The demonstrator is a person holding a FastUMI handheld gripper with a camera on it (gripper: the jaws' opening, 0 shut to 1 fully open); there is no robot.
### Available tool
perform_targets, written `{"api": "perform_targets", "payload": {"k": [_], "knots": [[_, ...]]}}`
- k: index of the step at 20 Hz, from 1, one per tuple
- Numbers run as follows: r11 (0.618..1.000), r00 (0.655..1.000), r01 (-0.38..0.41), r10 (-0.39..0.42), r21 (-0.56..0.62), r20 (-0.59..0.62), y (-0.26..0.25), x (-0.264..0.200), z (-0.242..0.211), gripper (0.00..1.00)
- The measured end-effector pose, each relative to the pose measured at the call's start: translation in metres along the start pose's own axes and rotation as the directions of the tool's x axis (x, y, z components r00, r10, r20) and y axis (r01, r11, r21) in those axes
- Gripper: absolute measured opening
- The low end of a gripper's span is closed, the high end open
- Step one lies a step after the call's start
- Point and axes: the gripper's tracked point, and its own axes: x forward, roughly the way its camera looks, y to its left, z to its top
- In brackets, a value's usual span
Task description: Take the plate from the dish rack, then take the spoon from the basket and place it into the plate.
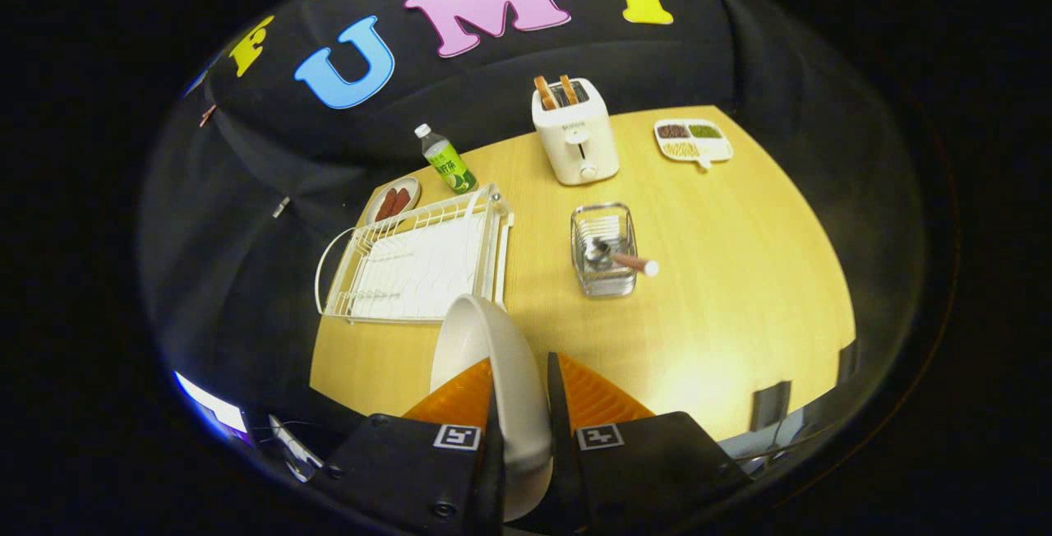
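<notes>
The gripper (522, 404) clamps the white round plate (493, 355) edge-on, clear of the white wire dish rack (411, 261); next it needs setting down on the wooden table (723, 273).

The single camera rides on the gripper (520, 404) and looks forward along its two fingers, from well above the wooden table (740, 273), tilted steeply down. The fingers, pressed on a white plate (493, 347), sit closest, at 6 o'clock. The dish rack (415, 261) lies at 10 o'clock, the basket (604, 250) at 12, and the toaster (574, 140) farther off, near the table's far edge.
</notes>
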Motion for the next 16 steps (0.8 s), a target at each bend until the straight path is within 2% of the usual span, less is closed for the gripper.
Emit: {"api": "perform_targets", "payload": {"k": [2, 7, 12, 16], "knots": [[0.997, 1.0, -0.023, 0.025, 0.068, -0.017, -0.011, 0.015, -0.021, 0.27], [0.988, 0.999, -0.023, 0.028, 0.155, -0.03, -0.041, 0.055, -0.055, 0.28], [0.957, 0.997, -0.075, 0.076, 0.281, 0.009, -0.05, 0.093, -0.05, 0.27], [0.965, 1.0, -0.02, 0.024, 0.26, -0.013, -0.065, 0.11, -0.057, 0.28]]}}
